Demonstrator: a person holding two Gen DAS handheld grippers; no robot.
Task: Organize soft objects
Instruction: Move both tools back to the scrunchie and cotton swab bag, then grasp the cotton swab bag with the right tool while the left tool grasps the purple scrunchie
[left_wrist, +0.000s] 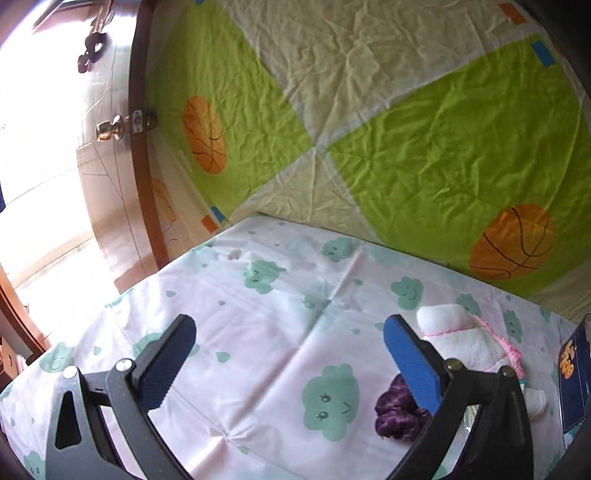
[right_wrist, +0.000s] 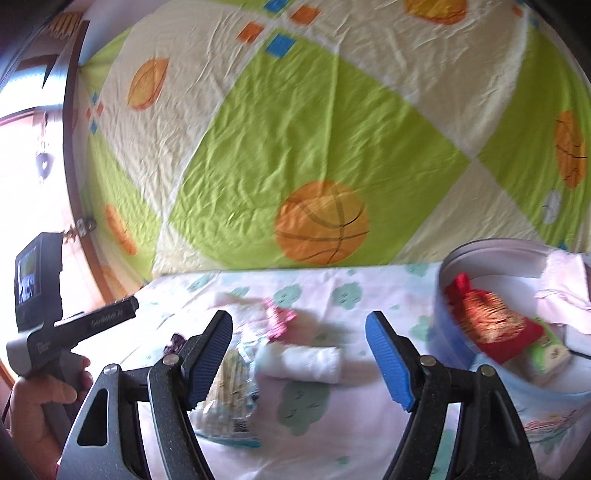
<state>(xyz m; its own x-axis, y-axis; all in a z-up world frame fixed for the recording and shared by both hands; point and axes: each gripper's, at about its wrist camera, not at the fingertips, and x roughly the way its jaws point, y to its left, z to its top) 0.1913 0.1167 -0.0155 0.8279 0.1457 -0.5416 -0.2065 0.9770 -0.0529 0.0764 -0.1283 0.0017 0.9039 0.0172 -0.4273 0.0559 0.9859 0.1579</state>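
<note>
Right up front we've got the right claw (right_wrist: 299, 356) spread wide, gripping nothing, and the left claw (left_wrist: 290, 363) just as released. Round tub (right_wrist: 458, 343) sits right, holding one red pouch (right_wrist: 487, 325). One rolled white towel (right_wrist: 301, 362) lies crosswise between the right fingers. Purple scrunchie (left_wrist: 397, 410) touches our left claw's right finger.

My two wrist cameras look low and close across the bench (left_wrist: 258, 332) toward the sheet (right_wrist: 295, 129), both catching the white plush (left_wrist: 465, 343).
</note>
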